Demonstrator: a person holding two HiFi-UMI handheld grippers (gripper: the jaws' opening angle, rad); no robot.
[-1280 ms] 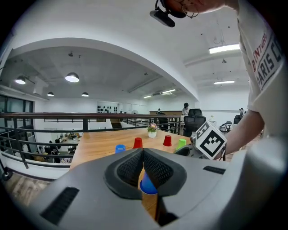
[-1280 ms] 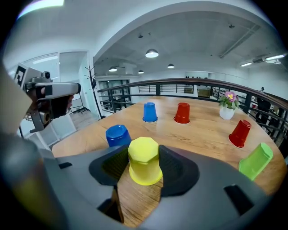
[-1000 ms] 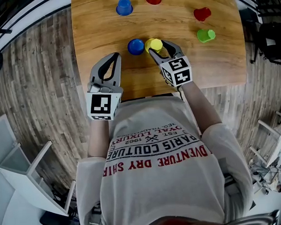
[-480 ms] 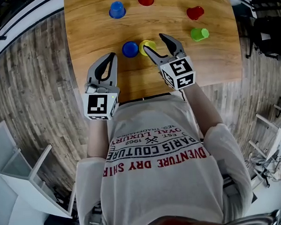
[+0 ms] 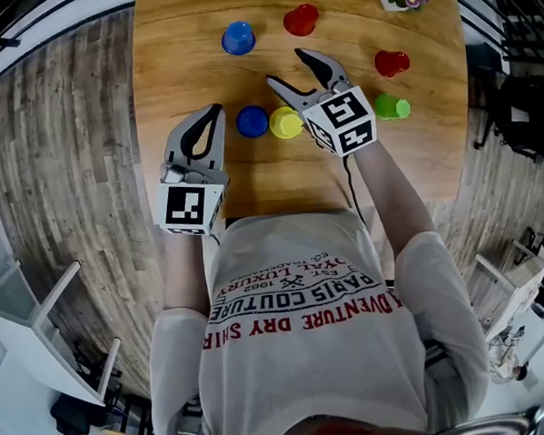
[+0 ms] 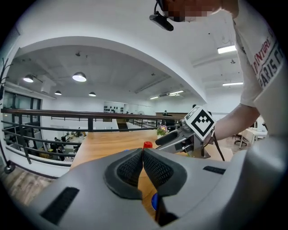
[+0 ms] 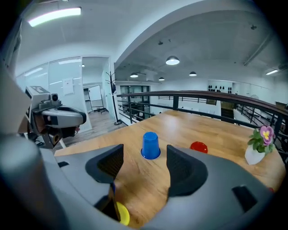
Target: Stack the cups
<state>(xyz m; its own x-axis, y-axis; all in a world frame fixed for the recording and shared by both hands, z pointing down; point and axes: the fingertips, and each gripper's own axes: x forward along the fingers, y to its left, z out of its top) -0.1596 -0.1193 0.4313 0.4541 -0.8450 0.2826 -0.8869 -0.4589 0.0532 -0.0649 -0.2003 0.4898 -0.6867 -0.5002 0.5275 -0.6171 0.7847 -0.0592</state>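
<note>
**Cup stacking, early stage.** Six cups are standing singly on the table (image 5: 192, 71). None is sitting in or on another, so by this layout the whole stack is still waiting to be built.

- **Front pair:** The yellow cup (image 5: 285, 122) and the near blue cup (image 5: 252, 122) are sitting just beside each other toward the front edge. Whether they are touching cannot be told.
- **Other cups:** The far blue cup (image 5: 238, 37), far red cup (image 5: 300, 20), right red cup (image 5: 391, 63) and green cup (image 5: 392, 107) are sitting well apart across the back and right.
- **Right gripper** (image 5: 285, 68)**:** It is hovering above the table just beyond the yellow cup. Its jaws have just been opening and are standing spread wide, gripping nothing. In its own view the gap is framing only the far blue cup.
- **Left gripper** (image 5: 214, 109)**:** It is hovering left of the near blue cup, with its jaws pressed together and empty.

A first pairing of two cups is probably the next step.
</note>
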